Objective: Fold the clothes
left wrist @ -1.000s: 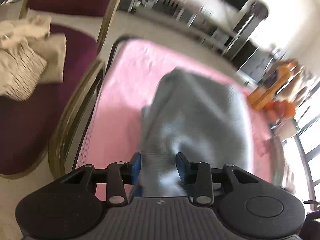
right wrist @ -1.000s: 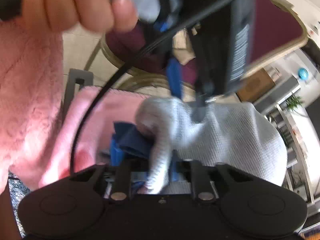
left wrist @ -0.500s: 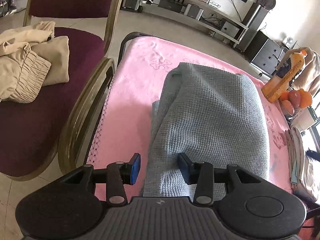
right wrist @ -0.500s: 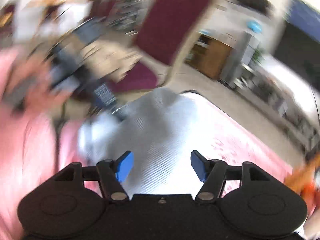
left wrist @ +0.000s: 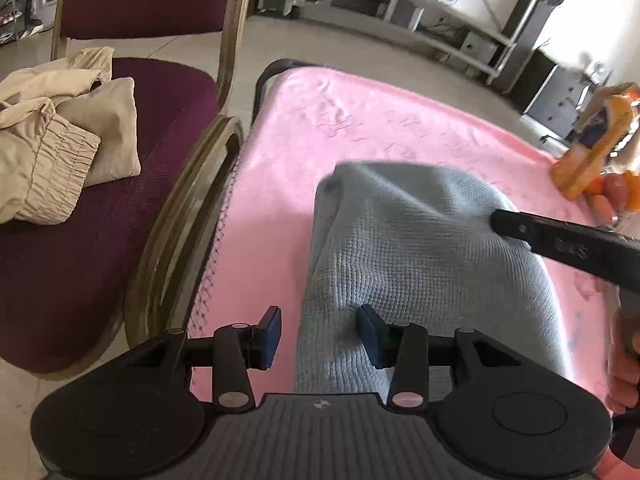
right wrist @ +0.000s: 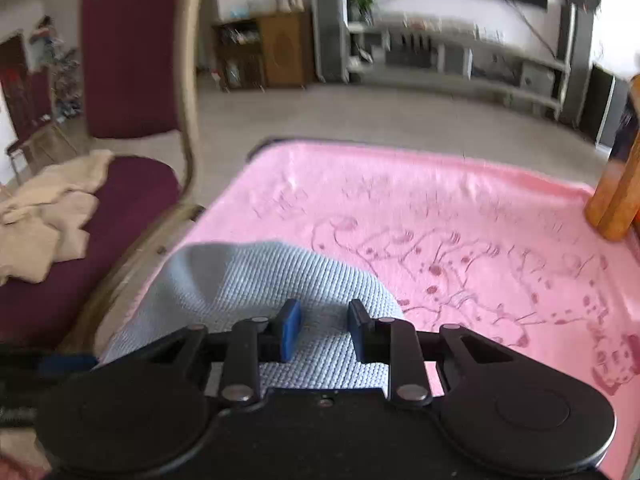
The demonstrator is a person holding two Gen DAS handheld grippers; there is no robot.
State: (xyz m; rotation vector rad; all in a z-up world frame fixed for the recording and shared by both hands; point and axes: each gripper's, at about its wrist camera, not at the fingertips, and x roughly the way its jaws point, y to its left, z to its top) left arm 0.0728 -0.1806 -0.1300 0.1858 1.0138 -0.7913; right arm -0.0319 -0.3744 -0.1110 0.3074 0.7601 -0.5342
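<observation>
A grey waffle-knit garment (left wrist: 420, 248) lies folded lengthwise on a pink blanket (left wrist: 360, 120) that covers the table. My left gripper (left wrist: 320, 334) hovers open over its near left edge. The right pad touches the cloth and the left pad stands over bare blanket. In the right wrist view my right gripper (right wrist: 324, 330) sits on the garment (right wrist: 248, 280). Its jaws are closing, with a ridge of grey cloth caught between the blue pads. Seen from the left wrist, one black right finger (left wrist: 560, 240) reaches in from the right, and creases run toward its tip.
A maroon chair (left wrist: 80, 240) stands against the table's left side with beige clothes (left wrist: 52, 152) piled on its seat. An orange bottle (left wrist: 592, 148) and some fruit (left wrist: 616, 192) stand at the table's far right corner. A hand (left wrist: 624, 360) shows at the right edge.
My right gripper let go beside the left one, swung away, rolled level, opened wide and then closed on the garment's far right part. The left gripper stayed put and the cloth settled flat.
</observation>
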